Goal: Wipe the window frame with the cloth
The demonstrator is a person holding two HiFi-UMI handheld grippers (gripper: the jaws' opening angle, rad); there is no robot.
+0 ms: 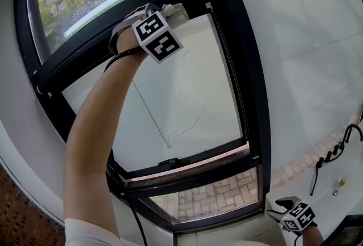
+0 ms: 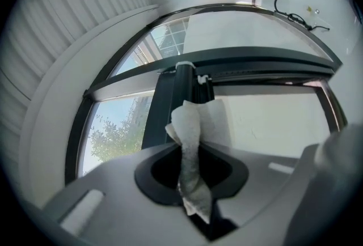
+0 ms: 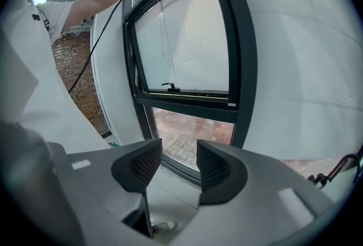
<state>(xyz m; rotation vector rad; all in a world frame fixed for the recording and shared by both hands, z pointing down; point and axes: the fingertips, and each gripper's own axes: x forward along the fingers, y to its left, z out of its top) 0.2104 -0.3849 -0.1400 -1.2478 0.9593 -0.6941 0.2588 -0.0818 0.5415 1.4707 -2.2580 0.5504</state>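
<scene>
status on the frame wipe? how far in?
Done: the cloth is picked up, pinched in the left gripper.
In hand: the cloth is pressed to the window frame at its upper crossbar, near the corner with the upright.
Left: no visible clean or dirty marks, so I can't tell how much is wiped. Nothing touches the bottom rail. The right gripper hangs low, open and empty.

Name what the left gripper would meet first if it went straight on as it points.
Likely the dark window frame: the cloth clamped in the left gripper leads, seemingly almost touching it.
</scene>
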